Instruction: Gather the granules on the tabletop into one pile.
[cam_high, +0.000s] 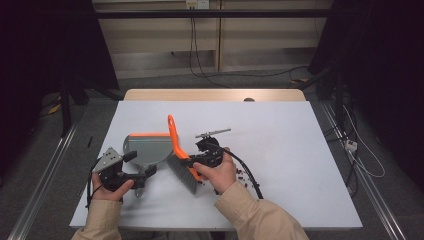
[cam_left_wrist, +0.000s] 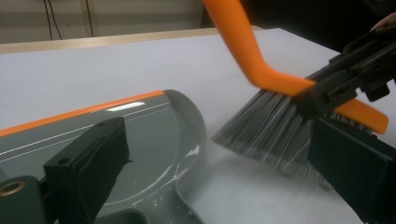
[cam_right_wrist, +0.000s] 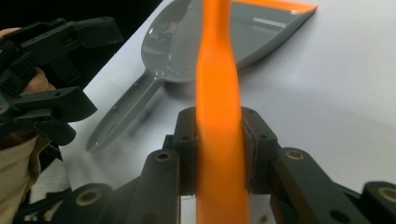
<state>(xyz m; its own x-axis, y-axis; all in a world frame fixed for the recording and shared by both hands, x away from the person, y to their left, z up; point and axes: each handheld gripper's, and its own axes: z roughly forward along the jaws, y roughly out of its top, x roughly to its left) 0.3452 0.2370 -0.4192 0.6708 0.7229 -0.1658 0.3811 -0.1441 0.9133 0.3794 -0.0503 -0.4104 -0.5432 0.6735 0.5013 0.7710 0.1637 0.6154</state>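
The right gripper is clamped on the orange back of the brush, just left of centre in the high view; in the right gripper view both pads press the orange bar from either side. The brush's long axis runs from its handle tip, up and left of the gripper, down to the grey bristles, which rest on the counter.

The dustpan lies directly left of the bristles, very close, its grey tray touching or nearly touching them. Its orange-edged mouth faces the top of the frame, while its rounded back and handle point to the lower left. The left gripper sits at that handle; in the left gripper view its jaws stand apart over the pan, and I cannot tell whether they press on it.

A scatter of small dark crumbs lies on the counter just right of the right hand, on the far side of the brush from the pan. Sweeping them in likely means drawing the bristles leftward.

The counter is a plain white board; behind it are a wooden edge, cables and dark curtains.
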